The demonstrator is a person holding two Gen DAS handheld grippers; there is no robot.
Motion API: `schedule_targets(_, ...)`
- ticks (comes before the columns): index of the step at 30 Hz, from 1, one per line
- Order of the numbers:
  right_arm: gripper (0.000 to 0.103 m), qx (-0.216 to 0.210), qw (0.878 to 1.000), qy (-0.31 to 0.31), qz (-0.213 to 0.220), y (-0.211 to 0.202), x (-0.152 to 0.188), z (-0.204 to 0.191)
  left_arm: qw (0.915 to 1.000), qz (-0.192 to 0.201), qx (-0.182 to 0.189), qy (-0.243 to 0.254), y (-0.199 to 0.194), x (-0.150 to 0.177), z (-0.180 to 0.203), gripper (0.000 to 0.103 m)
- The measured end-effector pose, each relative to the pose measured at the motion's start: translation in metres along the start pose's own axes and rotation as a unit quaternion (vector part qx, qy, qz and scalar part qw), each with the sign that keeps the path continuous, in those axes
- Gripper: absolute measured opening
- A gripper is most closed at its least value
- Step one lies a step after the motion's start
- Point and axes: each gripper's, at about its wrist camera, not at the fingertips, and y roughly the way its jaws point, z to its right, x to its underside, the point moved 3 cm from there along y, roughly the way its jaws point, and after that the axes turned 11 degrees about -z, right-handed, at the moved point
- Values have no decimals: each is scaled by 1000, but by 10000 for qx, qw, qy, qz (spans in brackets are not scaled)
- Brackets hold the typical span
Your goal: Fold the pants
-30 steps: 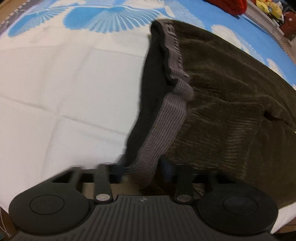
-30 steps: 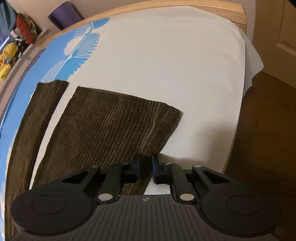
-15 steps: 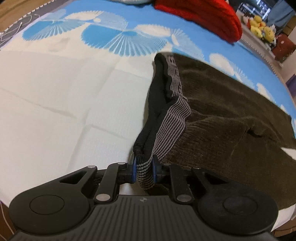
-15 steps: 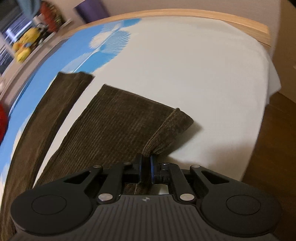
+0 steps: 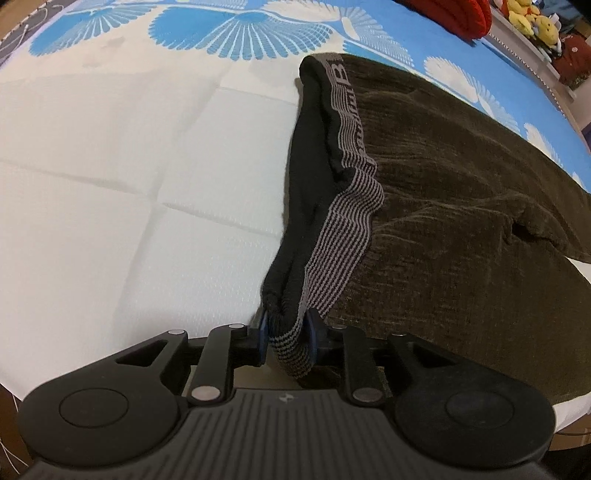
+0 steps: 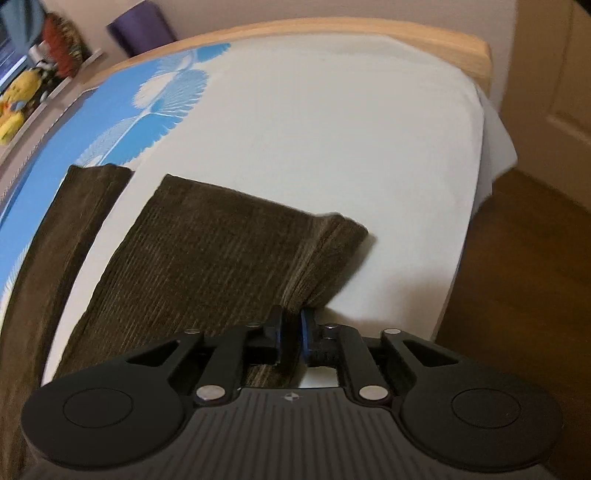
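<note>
the brown corduroy pants [image 5: 461, 206] lie flat on the bed [image 5: 110, 184], left gripper [image 5: 286, 339] jaws clamped on the striped waistband [image 5: 343, 236] at the near edge, right gripper [image 6: 291, 338] jaws clamped on a leg cuff [image 6: 325, 254], with bare white sheet beyond toward the wooden footboard [image 6: 332, 31].

This is a bedroom in a home. A bed [image 6: 332, 147] fills both views, its white sheet [image 5: 110, 203] partly covered by a blue spread [image 5: 236, 33] with white fan patterns. A pale wooden bed frame [image 6: 369, 31] curves around the bed's far end. Beyond the bed's far side a shelf [image 5: 532, 44] carries yellow plush toys [image 5: 532, 20]. A red pillow [image 5: 450, 14] lies on the bed near that shelf. Off the bed's end are a wood floor [image 6: 524, 277] and a cream door [image 6: 557, 74].
</note>
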Motion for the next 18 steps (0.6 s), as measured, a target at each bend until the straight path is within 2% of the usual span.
schedule_targets(1,18,89,9999,-76,98,-3,1,-2,9998,138,-133,32,-4,-1,1,29)
schedule_targets(2,22,165,9996,-148,177,-6,0,-5,9991,323,-278,55,-9,-2,3,34)
schedule_targets(3,28,235,9990,-213,304,-10,0,-7,9980,518,-354,50,-16,-1,5,35)
schedule_targets(4,29,273,9983,-278,443,-13,-1,-10,9969,711,-330,53,-23,-2,7,35)
schedule_targets(6,29,211,9961,-477,706,-24,-1,-17,9939,1081,-44,224,-35,-3,17,35)
schedule_targets(8,30,-20,9931,-799,855,-30,-1,-29,9903,1240,197,601,-39,0,36,35)
schedule_targets(10,32,-331,9880,-1204,914,-34,5,-44,9863,1164,196,1154,-33,4,59,35)
schedule_targets(12,33,-692,9804,-1672,783,-35,13,-62,9837,884,62,1567,-20,8,76,35)
schedule_targets(15,33,-1027,9671,-2276,484,-33,28,-91,9845,9,-417,1703,17,11,83,36)
schedule_targets(16,33,-1085,9620,-2467,434,-34,34,-100,9842,-115,-492,1699,24,12,83,36)
schedule_targets(18,33,-1047,9542,-2755,521,-41,41,-115,9840,-12,-472,1720,19,10,86,38)
